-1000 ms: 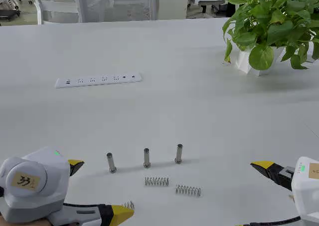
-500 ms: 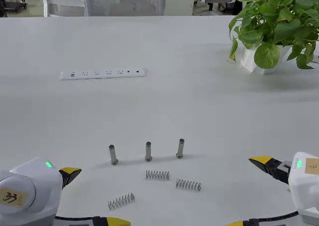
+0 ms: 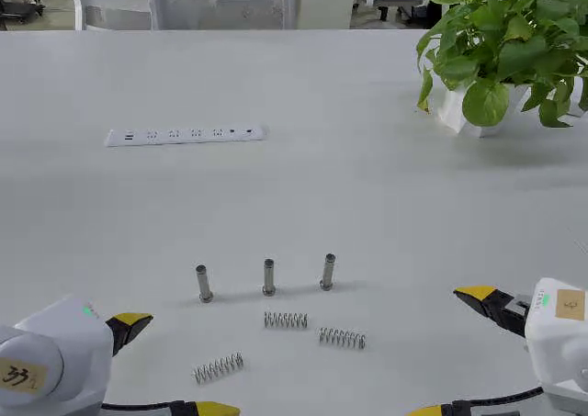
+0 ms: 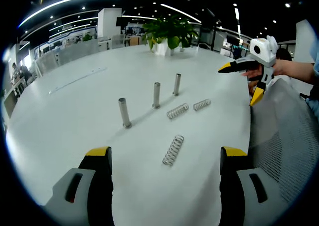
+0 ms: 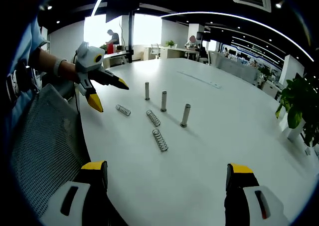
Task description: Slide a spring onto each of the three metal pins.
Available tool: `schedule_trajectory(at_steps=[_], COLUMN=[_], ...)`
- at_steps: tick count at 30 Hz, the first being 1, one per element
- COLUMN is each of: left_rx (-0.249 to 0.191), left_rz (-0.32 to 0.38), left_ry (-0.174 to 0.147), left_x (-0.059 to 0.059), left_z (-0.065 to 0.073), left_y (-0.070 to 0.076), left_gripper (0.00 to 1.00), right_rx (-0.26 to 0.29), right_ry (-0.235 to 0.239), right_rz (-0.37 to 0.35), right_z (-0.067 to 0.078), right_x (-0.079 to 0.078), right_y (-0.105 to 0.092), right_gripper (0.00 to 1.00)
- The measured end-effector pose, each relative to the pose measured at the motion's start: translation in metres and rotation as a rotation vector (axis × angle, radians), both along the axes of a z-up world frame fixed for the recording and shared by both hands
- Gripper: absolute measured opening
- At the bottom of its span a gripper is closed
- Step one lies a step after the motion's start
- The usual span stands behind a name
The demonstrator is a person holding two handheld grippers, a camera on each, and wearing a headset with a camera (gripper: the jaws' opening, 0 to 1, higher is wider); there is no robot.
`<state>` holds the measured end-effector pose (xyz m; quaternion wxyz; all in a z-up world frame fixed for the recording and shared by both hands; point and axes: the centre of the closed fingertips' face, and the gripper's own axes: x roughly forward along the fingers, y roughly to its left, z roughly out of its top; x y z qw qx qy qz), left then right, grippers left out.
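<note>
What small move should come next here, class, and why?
Probably ease the open left gripper down onto the nearest spring and close on it: that spring lies loose on the table just ahead of its jaws, nothing is held yet, and all three pins stand bare.

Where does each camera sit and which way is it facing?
Head view: on the headset, looking forward-down at pins and springs; left gripper and right gripper at bottom corners.
Left gripper view: along its own jaws toward the pins; right gripper at right.
Right gripper view: along its own jaws toward the pins; left gripper at left.
Shared: all show pins and springs.
</note>
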<state>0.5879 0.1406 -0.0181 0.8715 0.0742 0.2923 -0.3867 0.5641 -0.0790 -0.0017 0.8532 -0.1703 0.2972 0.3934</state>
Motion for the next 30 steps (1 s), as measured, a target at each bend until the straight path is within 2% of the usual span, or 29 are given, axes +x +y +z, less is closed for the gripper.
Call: schedule_trajectory(at_steps=[5, 11, 15, 19, 21, 27, 30], left_rx=[0.006, 0.017, 0.045, 0.058, 0.062, 0.102, 0.126], left_rz=[-0.016, -0.030, -0.057, -0.071, -0.069, -0.099, -0.127], left_ry=[-0.018, -0.017, -0.021, -0.032, -0.022, -0.014, -0.021], left_x=[0.003, 0.004, 0.003, 0.004, 0.005, 0.004, 0.004], left_z=[-0.006, -0.014, -0.021, -0.021, -0.022, -0.025, -0.025], left_y=[-0.003, -0.004, -0.004, -0.004, -0.004, -0.002, -0.002], left_gripper=[0.78, 0.62, 0.53, 0.41, 0.36, 0.25, 0.23], right_rx=[0.002, 0.002, 0.001, 0.001, 0.002, 0.002, 0.003], right_ry=[0.005, 0.009, 0.010, 0.012, 0.013, 0.012, 0.012], right_rz=[-0.007, -0.015, -0.020, -0.020, -0.021, -0.022, -0.023], right_z=[0.000, 0.000, 0.000, 0.000, 0.000, 0.000, 0.000], right_x=[-0.002, -0.003, -0.003, -0.004, -0.003, -0.003, -0.003], right_y=[-0.002, -0.003, -0.004, -0.004, -0.003, -0.002, -0.002], right_gripper=[0.99, 0.99, 0.99, 0.99, 0.99, 0.99, 0.99])
